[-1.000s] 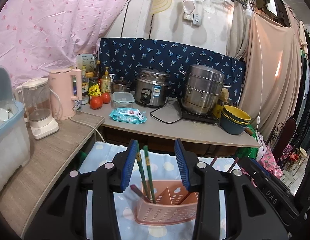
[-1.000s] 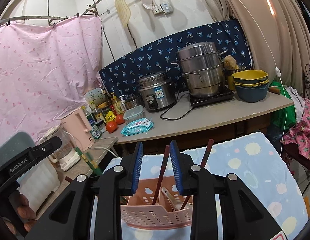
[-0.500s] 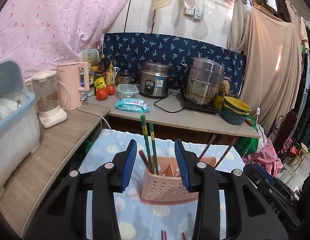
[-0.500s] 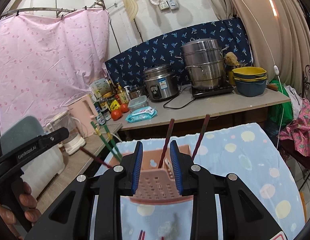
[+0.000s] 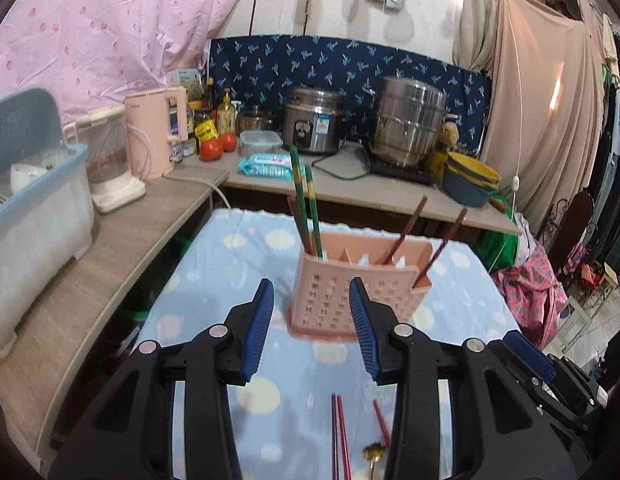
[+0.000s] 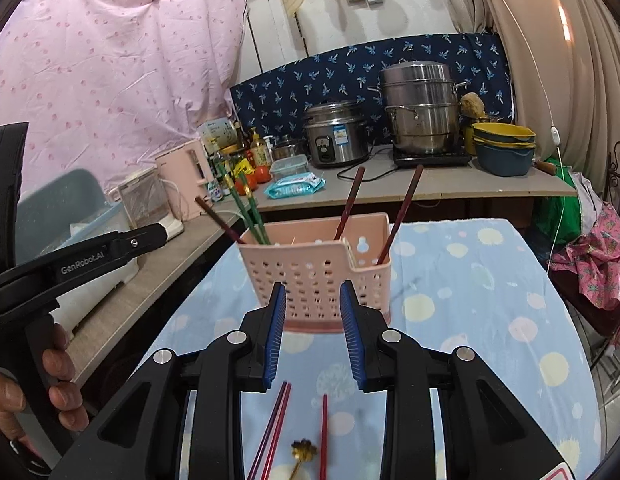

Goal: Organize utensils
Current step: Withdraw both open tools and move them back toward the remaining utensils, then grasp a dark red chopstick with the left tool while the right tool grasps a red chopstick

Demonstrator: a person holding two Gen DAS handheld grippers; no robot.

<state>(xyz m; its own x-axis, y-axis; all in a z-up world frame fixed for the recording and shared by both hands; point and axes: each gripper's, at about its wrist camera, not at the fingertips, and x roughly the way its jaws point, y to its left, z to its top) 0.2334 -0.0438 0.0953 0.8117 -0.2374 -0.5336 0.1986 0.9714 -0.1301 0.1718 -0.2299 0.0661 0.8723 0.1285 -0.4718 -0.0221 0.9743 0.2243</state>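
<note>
A pink perforated utensil holder (image 5: 390,284) (image 6: 314,268) stands on the blue dotted cloth (image 5: 237,256). Two green chopsticks (image 5: 305,204) (image 6: 245,208) lean in its left compartment. Dark red chopsticks (image 5: 410,220) (image 6: 350,204) lean in its right part. My left gripper (image 5: 311,300) is open and empty, a short way in front of the holder. My right gripper (image 6: 313,300) is also open and empty, just before it. Loose red chopsticks (image 5: 338,432) (image 6: 275,424) and a gold flower-ended utensil (image 5: 374,452) (image 6: 303,450) lie on the cloth under the grippers.
A counter (image 5: 350,196) behind the table carries a rice cooker (image 5: 312,120), a steel steamer pot (image 5: 406,124), stacked bowls (image 5: 470,180), wet wipes (image 5: 265,164) and a pink kettle (image 5: 155,132). A blue-rimmed dish box (image 5: 33,208) stands left. A hand (image 6: 57,364) holds the left gripper's body (image 6: 109,248).
Both grippers have drawn back and down from the holder, which now stands farther ahead. The loose chopsticks and gold utensil on the cloth have come into view.
</note>
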